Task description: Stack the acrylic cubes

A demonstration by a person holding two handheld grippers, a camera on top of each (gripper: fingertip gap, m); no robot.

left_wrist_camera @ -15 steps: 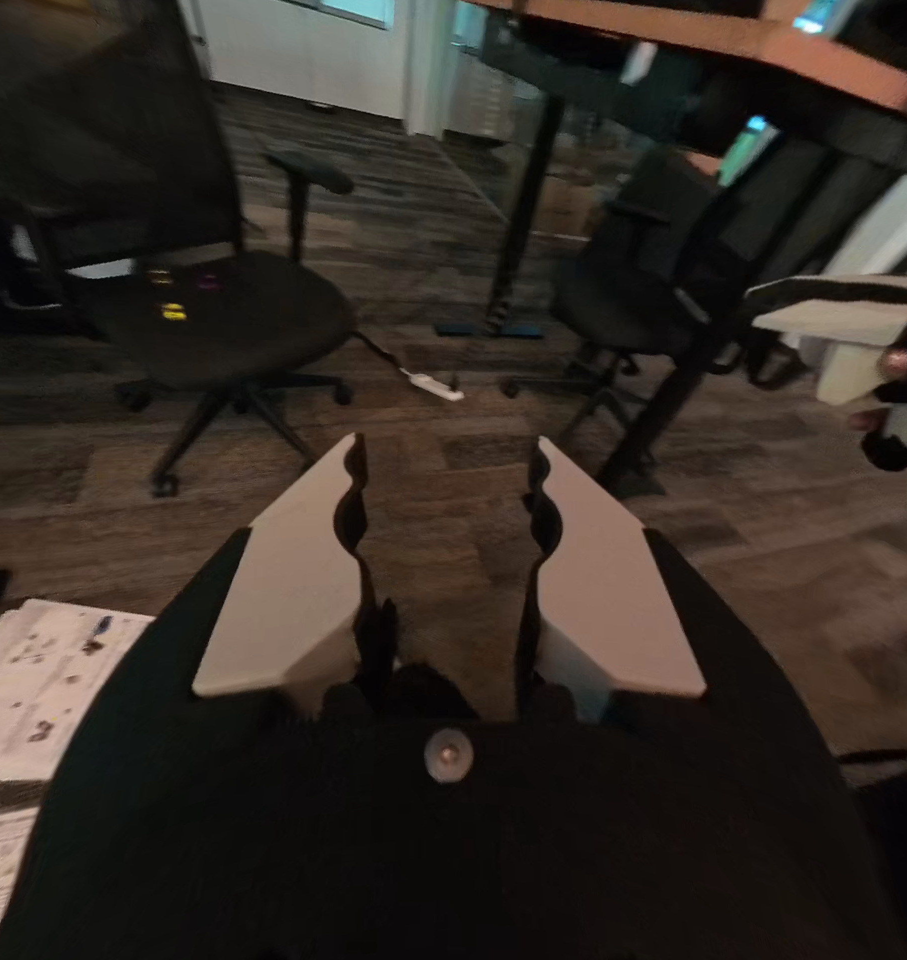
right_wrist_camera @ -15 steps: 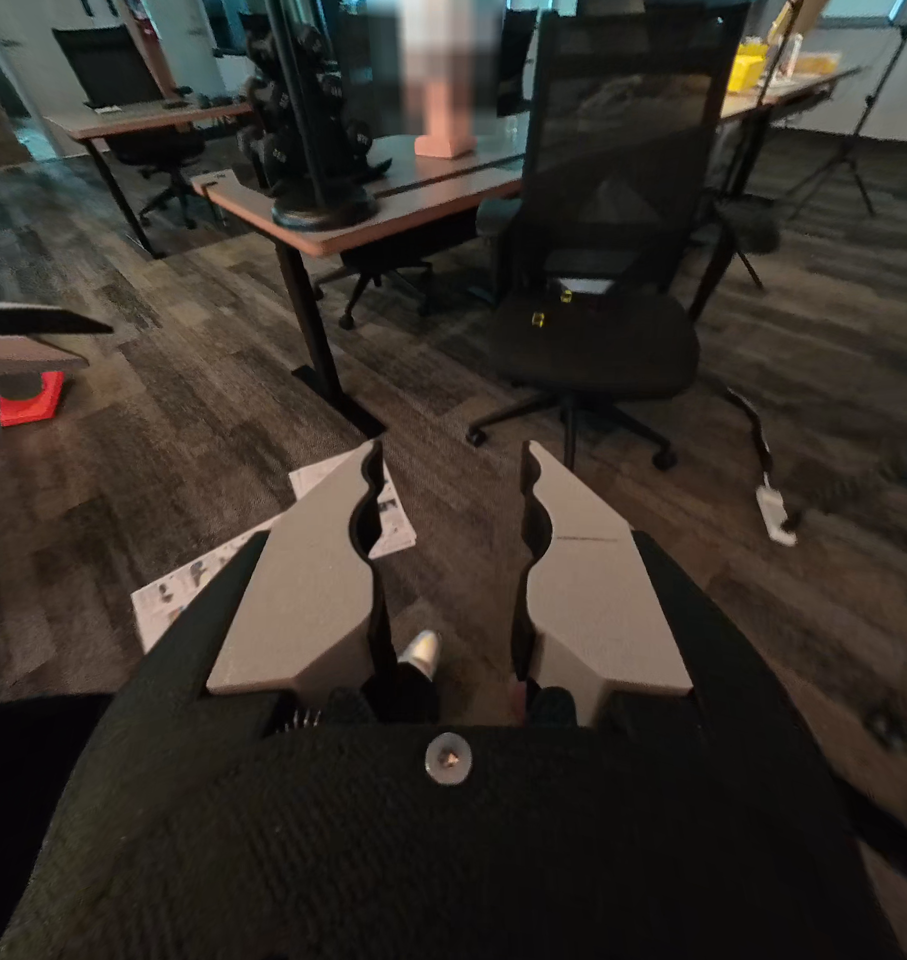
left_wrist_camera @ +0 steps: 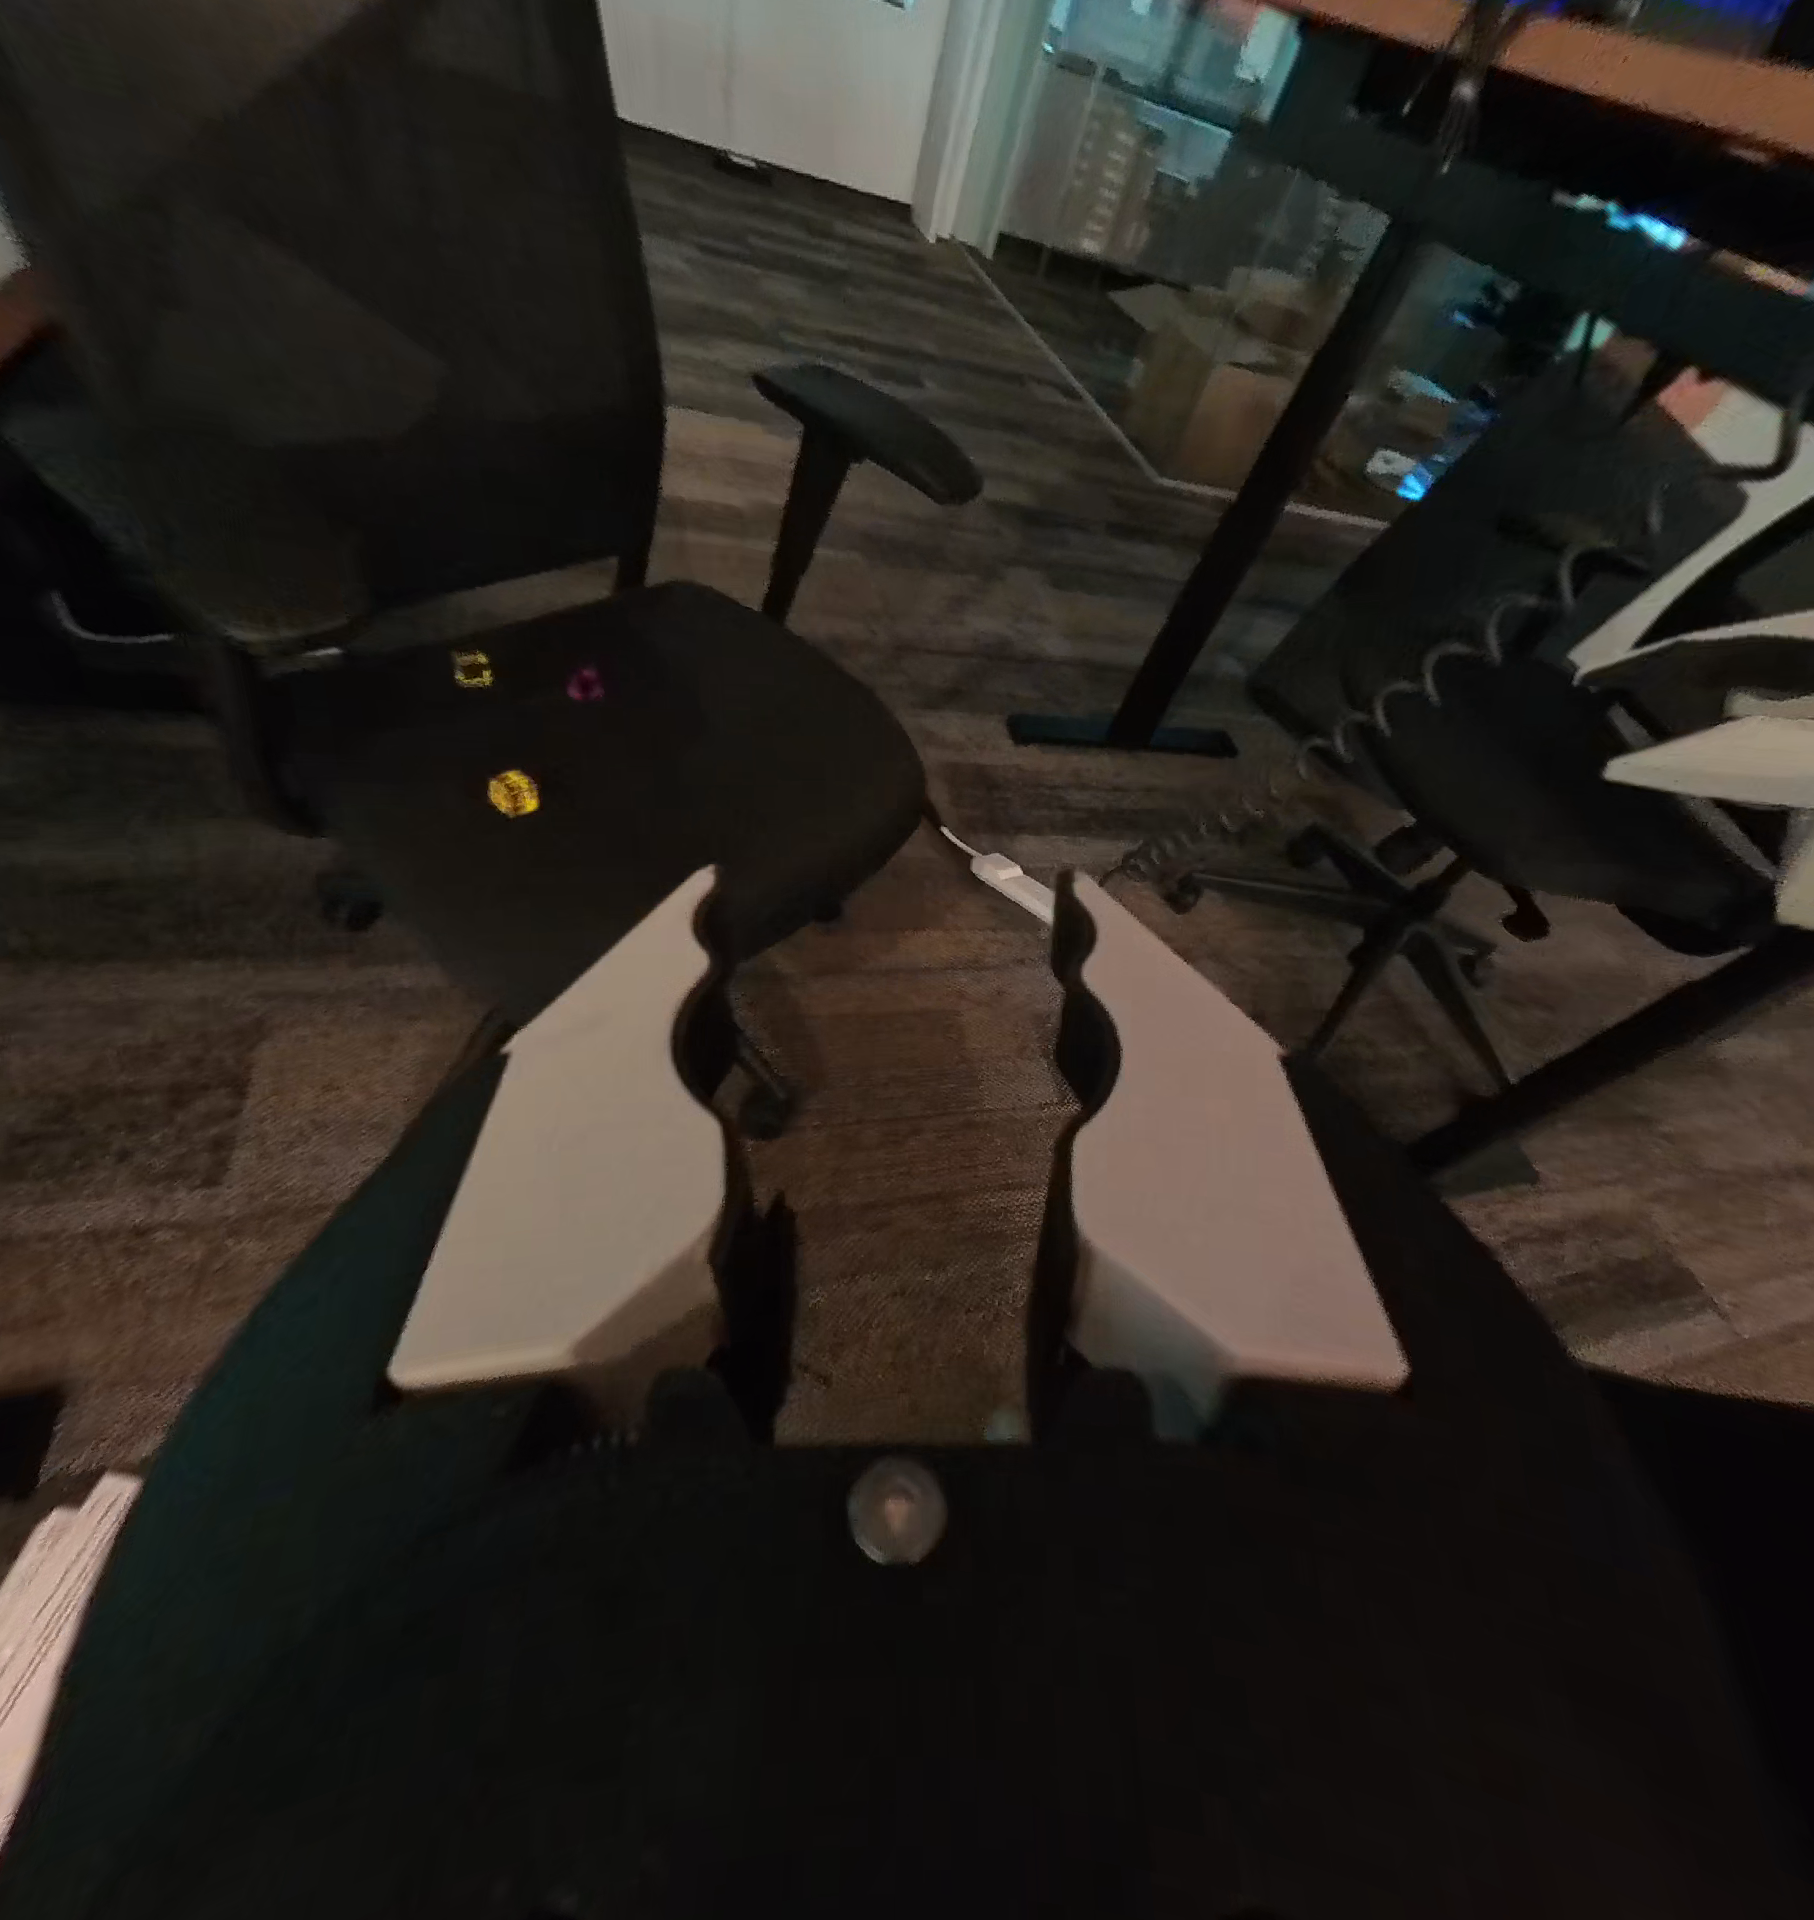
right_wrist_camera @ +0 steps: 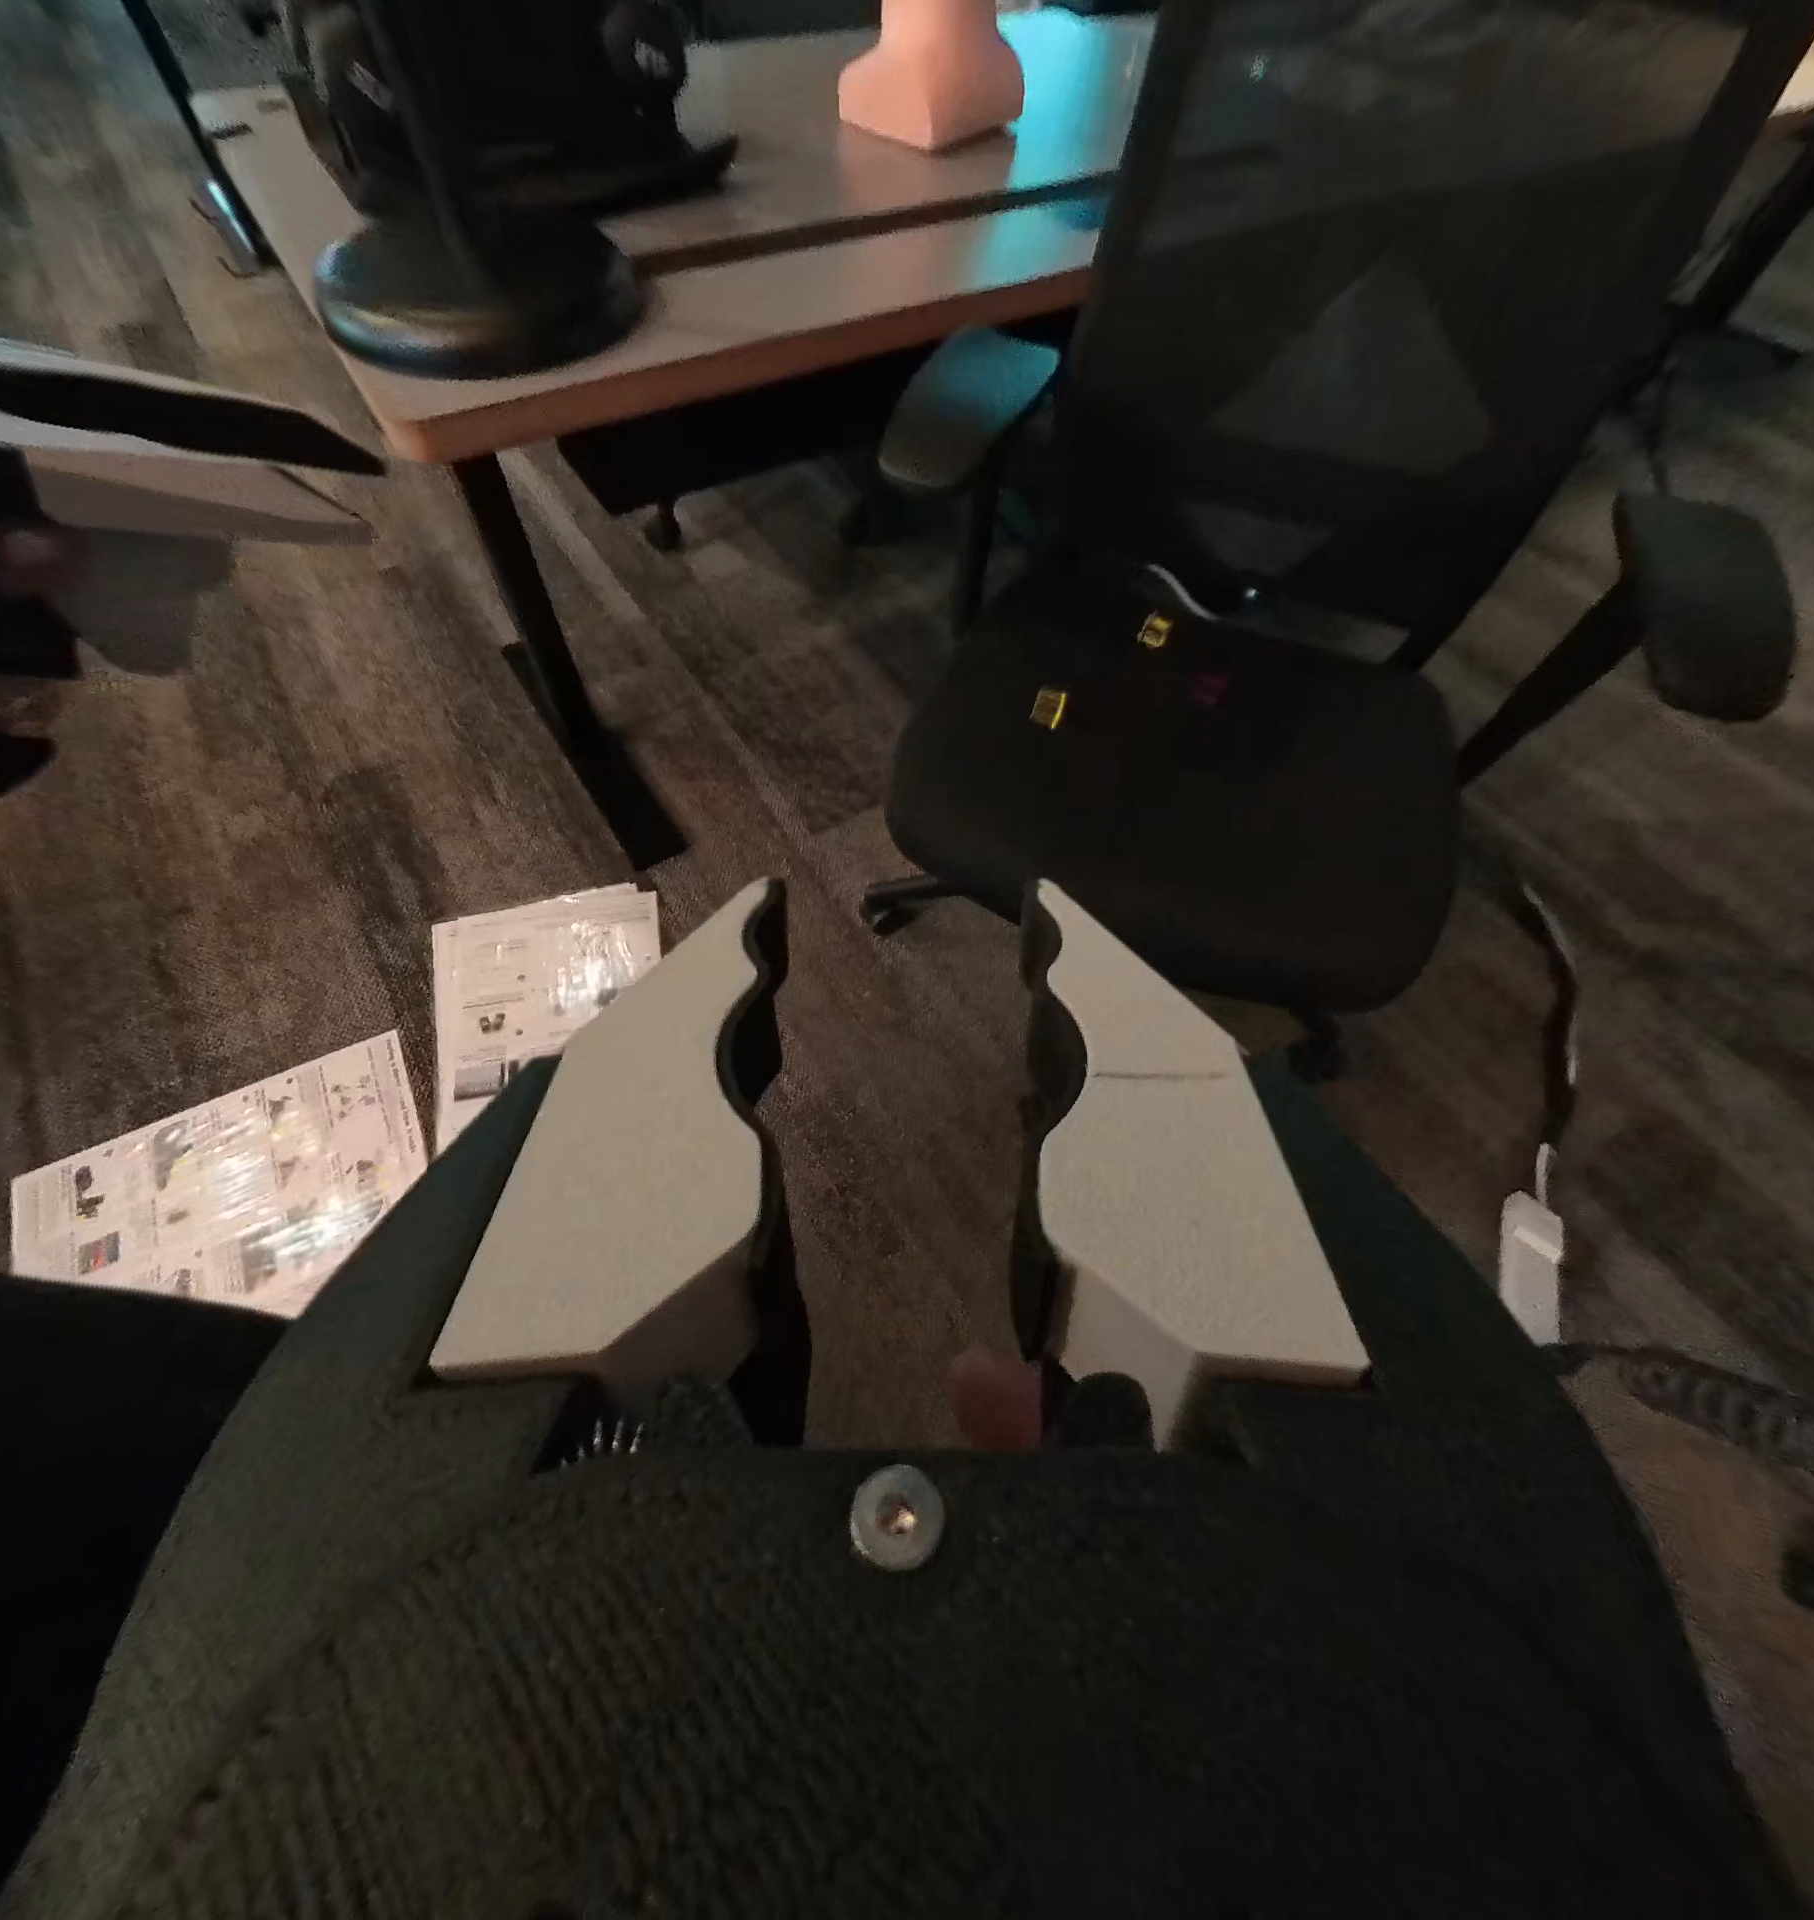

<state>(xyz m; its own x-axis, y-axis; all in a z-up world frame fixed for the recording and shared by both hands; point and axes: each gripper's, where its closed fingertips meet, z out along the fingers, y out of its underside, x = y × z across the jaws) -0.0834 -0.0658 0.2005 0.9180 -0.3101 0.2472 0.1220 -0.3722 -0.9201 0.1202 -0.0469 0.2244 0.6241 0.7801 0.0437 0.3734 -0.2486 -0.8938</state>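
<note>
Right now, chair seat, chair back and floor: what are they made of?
Chair seat: looks like matte black woven fabric over padding, edges rounded. Chair back: black mesh, partly see-through. Floor: probably low-pile carpet printed as grey-brown planks; fine weave shows, though blur leaves it open.

Three small pieces (left_wrist_camera: 513,793) on chair seat (left_wrist_camera: 674,748); desk (right_wrist_camera: 778,291) behind; papers (right_wrist_camera: 259,1164) on floor (right_wrist_camera: 259,779) left.

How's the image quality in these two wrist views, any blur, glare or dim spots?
Left wrist view: dim room, motion smear throughout, sharpest on the small yellow piece on the chair seat. Right wrist view: steadier, with glare on the glossy leaflets on the floor; desk edges bow from the wide lens.
</note>
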